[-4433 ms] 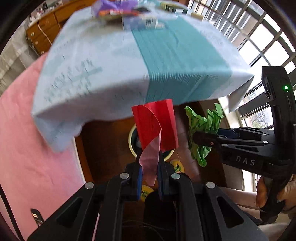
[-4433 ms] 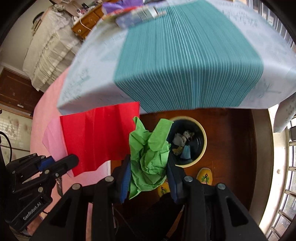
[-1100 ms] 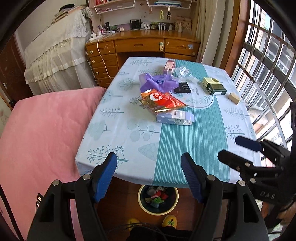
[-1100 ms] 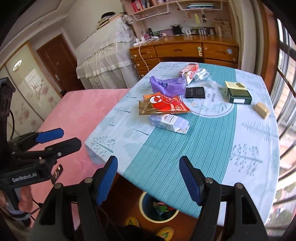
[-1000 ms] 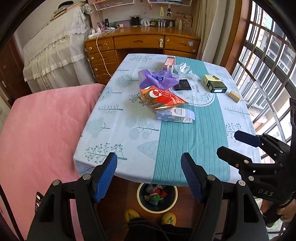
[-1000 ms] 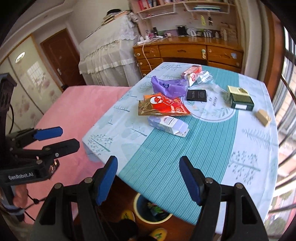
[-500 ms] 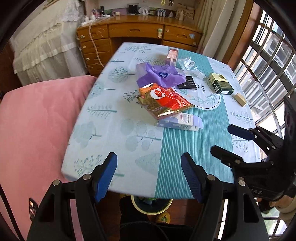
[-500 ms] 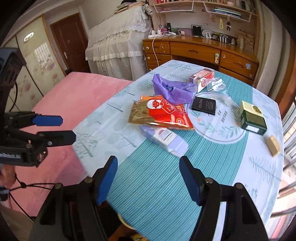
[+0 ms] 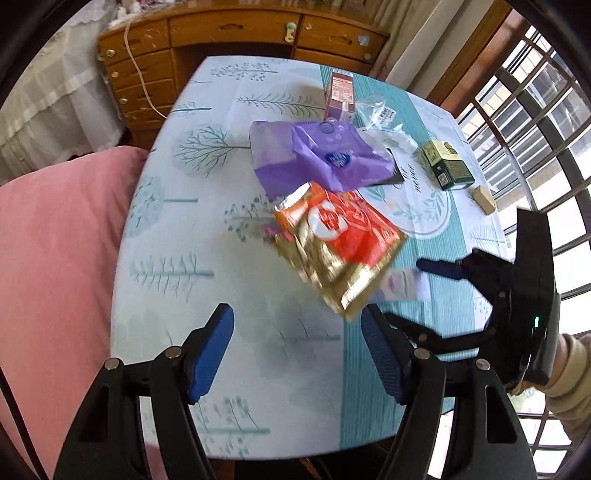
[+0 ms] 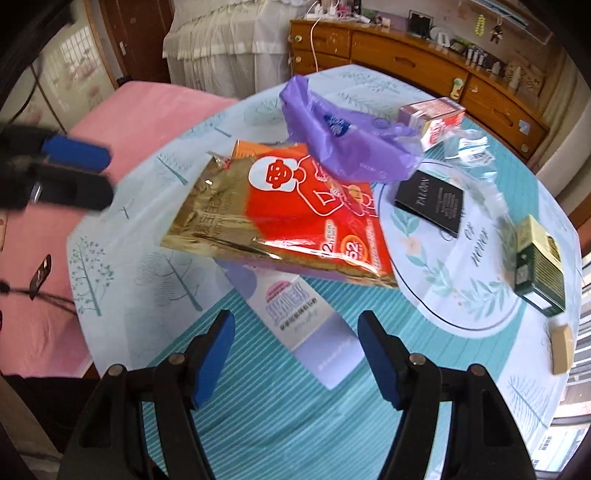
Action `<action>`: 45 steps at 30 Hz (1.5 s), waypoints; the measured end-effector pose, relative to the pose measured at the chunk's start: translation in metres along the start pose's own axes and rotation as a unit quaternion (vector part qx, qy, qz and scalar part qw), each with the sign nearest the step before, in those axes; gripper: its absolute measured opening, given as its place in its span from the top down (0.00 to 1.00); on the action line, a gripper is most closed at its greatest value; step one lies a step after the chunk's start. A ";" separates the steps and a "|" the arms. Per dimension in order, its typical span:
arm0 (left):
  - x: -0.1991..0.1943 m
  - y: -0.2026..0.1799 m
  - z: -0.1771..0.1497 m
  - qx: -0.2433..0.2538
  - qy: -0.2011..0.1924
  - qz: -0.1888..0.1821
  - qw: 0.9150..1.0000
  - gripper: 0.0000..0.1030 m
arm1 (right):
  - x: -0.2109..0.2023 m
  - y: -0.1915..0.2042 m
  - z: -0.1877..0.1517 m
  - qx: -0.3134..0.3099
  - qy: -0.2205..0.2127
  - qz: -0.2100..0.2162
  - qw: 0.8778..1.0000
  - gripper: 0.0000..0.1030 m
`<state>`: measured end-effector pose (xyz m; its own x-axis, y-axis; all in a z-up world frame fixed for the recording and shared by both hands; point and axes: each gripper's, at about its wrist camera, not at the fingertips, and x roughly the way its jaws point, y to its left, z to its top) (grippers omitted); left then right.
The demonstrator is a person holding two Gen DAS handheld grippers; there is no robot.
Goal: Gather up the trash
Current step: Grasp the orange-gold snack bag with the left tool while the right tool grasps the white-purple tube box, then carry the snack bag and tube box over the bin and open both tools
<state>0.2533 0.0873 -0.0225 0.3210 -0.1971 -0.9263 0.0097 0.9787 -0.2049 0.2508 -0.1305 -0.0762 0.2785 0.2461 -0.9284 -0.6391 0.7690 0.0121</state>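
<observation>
Several pieces of trash lie on the tablecloth point(image 9: 177, 258). An orange and gold foil packet point(image 9: 340, 247) point(image 10: 295, 218) sits mid-table, overlapping a pale lilac tissue pack point(image 10: 303, 325) point(image 9: 406, 288). A crumpled purple plastic bag point(image 9: 317, 155) point(image 10: 343, 144) lies behind the packet. My left gripper point(image 9: 297, 350) hovers open over bare cloth just left of the packet's near corner. My right gripper point(image 10: 295, 350) hangs open above the tissue pack, with nothing between its pads. Each gripper shows in the other's view: the right one point(image 9: 424, 291), the left one point(image 10: 88, 173).
A pink carton point(image 10: 432, 118), clear wrapper point(image 10: 469, 151), black card point(image 10: 428, 203), green box point(image 10: 539, 266) and small tan block point(image 10: 563, 347) lie further back and right. A pink bed point(image 9: 55, 277) borders the table's left edge. Wooden drawers point(image 9: 236, 33) and a barred window point(image 9: 535, 110) lie beyond.
Both grippers have dropped and moved forward over the table, tilting downward; the trash now looms much larger. The bin below the table's edge has left both views. Both stay open and empty.
</observation>
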 end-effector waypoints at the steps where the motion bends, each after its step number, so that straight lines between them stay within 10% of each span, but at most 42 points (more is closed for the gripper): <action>1: 0.004 0.004 0.007 0.002 0.003 -0.003 1.000 0.32 | 0.003 0.001 0.001 -0.002 0.003 -0.001 1.000 0.33; 16: 0.096 0.018 0.095 0.075 0.096 -0.079 0.989 0.32 | 0.020 -0.001 0.000 0.046 0.027 0.008 0.999 0.44; 27: 0.132 -0.001 0.103 0.108 0.142 -0.133 0.975 0.33 | 0.030 0.020 0.005 0.022 0.036 -0.009 0.999 0.45; 35: 0.110 -0.029 0.087 0.160 0.122 -0.113 0.973 0.88 | 0.023 0.048 0.002 0.007 0.043 0.028 0.999 0.63; 45: 0.052 -0.069 0.041 0.191 0.057 -0.076 0.977 0.96 | -0.030 0.059 -0.060 0.061 0.027 0.036 0.997 0.66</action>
<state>0.3076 0.0123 -0.0435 0.1806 -0.3255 -0.9281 0.4096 0.8828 -0.2299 0.1618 -0.1277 -0.0695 0.1946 0.2733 -0.9420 -0.5630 0.8176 0.1209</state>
